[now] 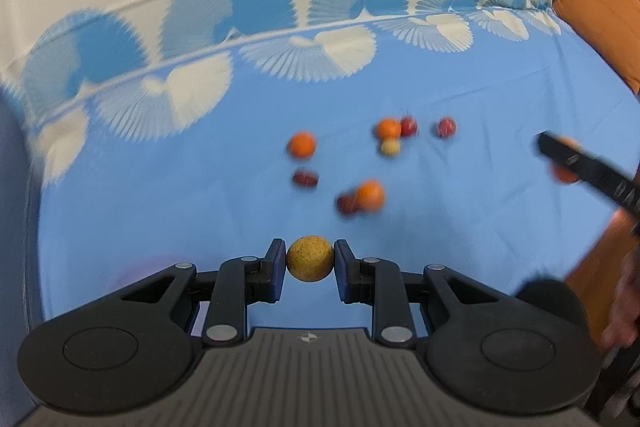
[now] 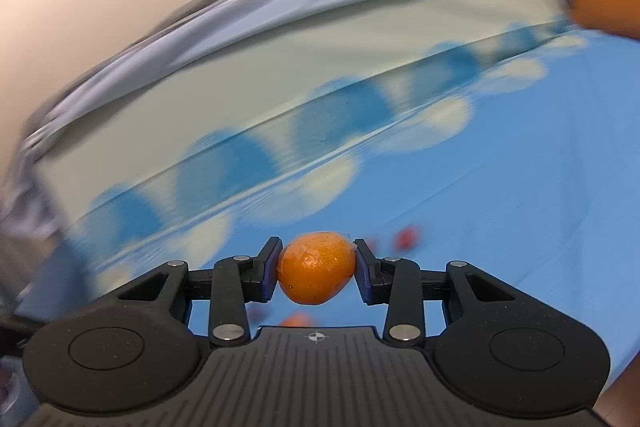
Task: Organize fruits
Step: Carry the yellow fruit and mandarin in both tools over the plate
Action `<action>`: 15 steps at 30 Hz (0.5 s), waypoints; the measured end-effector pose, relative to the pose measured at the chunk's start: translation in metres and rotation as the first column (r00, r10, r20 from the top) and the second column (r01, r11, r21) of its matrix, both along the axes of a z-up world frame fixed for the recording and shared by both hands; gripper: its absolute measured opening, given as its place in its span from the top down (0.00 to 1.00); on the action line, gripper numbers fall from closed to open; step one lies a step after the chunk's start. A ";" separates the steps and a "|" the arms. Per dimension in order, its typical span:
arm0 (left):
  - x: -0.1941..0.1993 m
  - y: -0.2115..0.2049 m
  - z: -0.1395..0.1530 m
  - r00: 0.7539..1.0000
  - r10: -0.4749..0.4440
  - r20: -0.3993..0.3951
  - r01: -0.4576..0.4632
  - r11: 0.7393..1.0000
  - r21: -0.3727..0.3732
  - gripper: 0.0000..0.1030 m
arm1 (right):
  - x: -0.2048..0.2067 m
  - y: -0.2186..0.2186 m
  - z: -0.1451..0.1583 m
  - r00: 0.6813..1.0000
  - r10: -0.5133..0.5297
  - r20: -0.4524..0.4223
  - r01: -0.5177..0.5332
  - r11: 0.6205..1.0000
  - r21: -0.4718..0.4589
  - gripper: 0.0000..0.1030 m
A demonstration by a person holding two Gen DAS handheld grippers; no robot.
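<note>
While its blue pads press on either side of a small yellow-brown fruit (image 1: 309, 258), the left gripper (image 1: 309, 263) holds it clear above the blue sheet (image 1: 160, 211), with bare blue cloth all round the fingers. The right gripper (image 2: 316, 269) is clamped the same way on an orange fruit (image 2: 316, 269), also lifted off the sheet; its view is badly smeared. Farther out on the sheet, toward the middle, loose fruits lie scattered: an orange one (image 1: 302, 145) alone, a dark red one (image 1: 305, 179) just nearer than it, an orange one (image 1: 370, 195) touching a red one (image 1: 347, 203), and a cluster of an orange, a pale yellow and a red fruit (image 1: 394, 135), with one more red fruit (image 1: 446, 127) apart beside them. The left half of the blue area is open. Beyond the fruits runs a band of fan patterns (image 1: 224, 27), then the cream far part of the sheet. At the right edge stands an orange cushion (image 1: 600, 15)
</note>
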State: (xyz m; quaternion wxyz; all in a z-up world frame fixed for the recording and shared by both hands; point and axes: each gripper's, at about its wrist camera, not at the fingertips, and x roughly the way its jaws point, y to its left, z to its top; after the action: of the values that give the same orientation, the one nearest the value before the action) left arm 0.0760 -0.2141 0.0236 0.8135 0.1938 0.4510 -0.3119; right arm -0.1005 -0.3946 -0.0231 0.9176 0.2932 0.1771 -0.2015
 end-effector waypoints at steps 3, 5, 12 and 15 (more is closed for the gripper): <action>-0.023 0.047 0.006 0.997 0.064 -0.032 -0.064 0.998 -0.010 0.73 | -0.003 0.053 0.015 0.991 0.130 0.002 -0.130 0.991 -0.011 0.61; -0.037 0.077 0.010 0.994 0.102 -0.038 -0.103 0.994 -0.027 0.73 | -0.013 0.084 0.025 0.982 0.190 0.000 -0.190 0.981 -0.047 0.61; -0.085 0.159 0.025 0.985 0.173 0.016 -0.171 0.980 -0.103 0.73 | -0.054 0.164 0.040 0.953 0.299 -0.047 -0.303 0.944 -0.128 0.61; -0.100 0.181 0.026 0.982 0.189 -0.006 -0.188 0.974 -0.128 0.73 | -0.065 0.191 0.043 0.947 0.315 -0.062 -0.321 0.934 -0.158 0.61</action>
State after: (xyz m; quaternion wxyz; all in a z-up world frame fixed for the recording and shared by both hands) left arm -0.0244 -0.0327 0.0496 0.8515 0.0986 0.4439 -0.2611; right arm -0.1658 -0.2033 0.0198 0.9561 0.1796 0.2211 -0.0696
